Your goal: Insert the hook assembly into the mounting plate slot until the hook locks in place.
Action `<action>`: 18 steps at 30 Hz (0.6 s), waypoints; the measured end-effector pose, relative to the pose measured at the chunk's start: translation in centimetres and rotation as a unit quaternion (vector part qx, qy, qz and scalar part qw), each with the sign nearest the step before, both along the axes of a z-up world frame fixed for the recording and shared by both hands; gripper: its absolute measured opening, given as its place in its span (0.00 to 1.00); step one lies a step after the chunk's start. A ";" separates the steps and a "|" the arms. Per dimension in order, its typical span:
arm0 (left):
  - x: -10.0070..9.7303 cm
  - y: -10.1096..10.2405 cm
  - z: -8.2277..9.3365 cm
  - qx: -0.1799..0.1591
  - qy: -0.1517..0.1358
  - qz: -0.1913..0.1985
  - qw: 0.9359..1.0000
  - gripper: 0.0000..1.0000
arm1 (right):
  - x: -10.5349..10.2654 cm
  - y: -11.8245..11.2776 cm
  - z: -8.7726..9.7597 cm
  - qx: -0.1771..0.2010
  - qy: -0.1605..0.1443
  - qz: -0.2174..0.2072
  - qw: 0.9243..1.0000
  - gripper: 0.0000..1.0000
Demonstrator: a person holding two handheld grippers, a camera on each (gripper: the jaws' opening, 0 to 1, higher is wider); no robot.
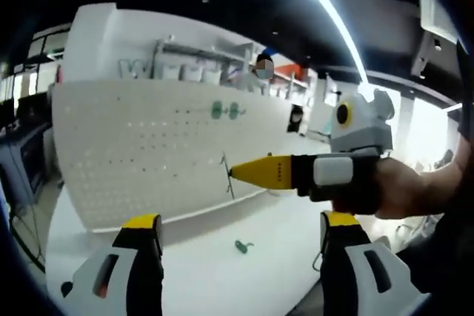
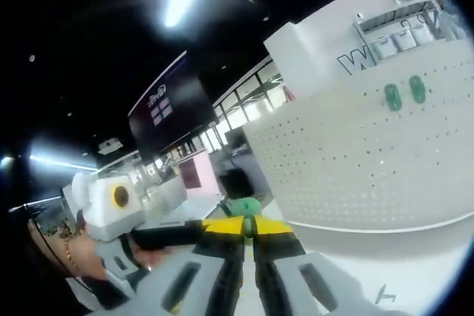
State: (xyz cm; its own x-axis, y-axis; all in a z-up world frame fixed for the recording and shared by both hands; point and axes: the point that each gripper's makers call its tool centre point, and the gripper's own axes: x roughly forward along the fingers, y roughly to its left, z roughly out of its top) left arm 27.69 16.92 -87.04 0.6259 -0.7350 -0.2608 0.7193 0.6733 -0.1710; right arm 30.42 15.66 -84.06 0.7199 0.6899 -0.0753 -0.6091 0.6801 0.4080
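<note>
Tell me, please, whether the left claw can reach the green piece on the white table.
Probably yes: the left claw is open, and the green piece lies ahead between its jaws on bare table, nothing blocking.

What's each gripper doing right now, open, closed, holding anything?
Left gripper: open, holding nothing.
Right gripper: closed on a green hook.

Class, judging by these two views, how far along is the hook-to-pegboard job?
Done: two green hooks already sit on the white pegboard. In hand: the right gripper is shut on a green hook, near the board but not inserted. Left: inserting it; another green hook lies on the table; the left gripper is open.
</note>
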 end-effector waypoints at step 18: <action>0.0 -0.1 -0.3 -0.008 0.006 0.000 1.000 1.00 | 3.7 -4.7 2.0 0.015 -0.018 -0.061 0.998 0.00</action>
